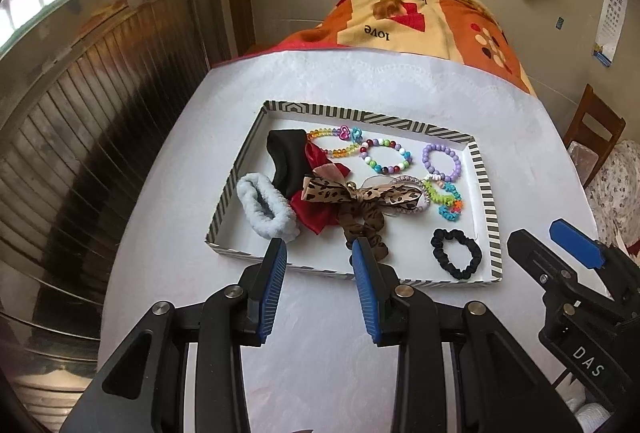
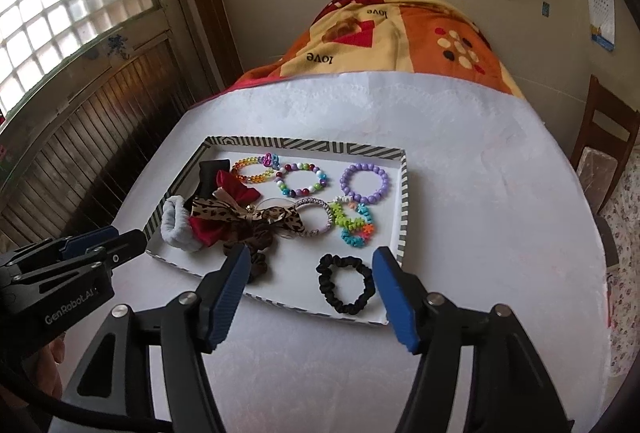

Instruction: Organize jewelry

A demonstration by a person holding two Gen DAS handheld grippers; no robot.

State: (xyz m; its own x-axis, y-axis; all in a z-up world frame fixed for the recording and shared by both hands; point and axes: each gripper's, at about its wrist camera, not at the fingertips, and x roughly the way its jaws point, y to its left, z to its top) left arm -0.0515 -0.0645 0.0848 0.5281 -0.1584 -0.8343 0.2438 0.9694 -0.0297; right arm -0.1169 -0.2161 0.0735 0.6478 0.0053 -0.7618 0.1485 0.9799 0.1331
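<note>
Two empty grippers held above the near edge of a striped tray of jewelry on a white-covered desk.

Nearest, the left gripper (image 1: pixel 320 257) has its jaws parted with nothing between them, over the tray's front wall; the right gripper (image 2: pixel 310 265) is spread wider, also empty, with the black scrunchie (image 2: pixel 346 283) lying between its fingers in the right wrist view. The tray (image 1: pixel 490 193) sits on the desk (image 2: pixel 480 233). Just past the front wall lie a white fluffy scrunchie (image 1: pixel 266 209), a red bow (image 1: pixel 314 215) and a leopard-print bow (image 1: pixel 356 199). Farther back are a purple bead bracelet (image 2: pixel 364 183), a multicolour bead bracelet (image 2: pixel 304 179) and a rainbow bead bracelet (image 2: pixel 254 169). Beyond the desk lies an orange patterned blanket (image 1: pixel 420 17).
</note>
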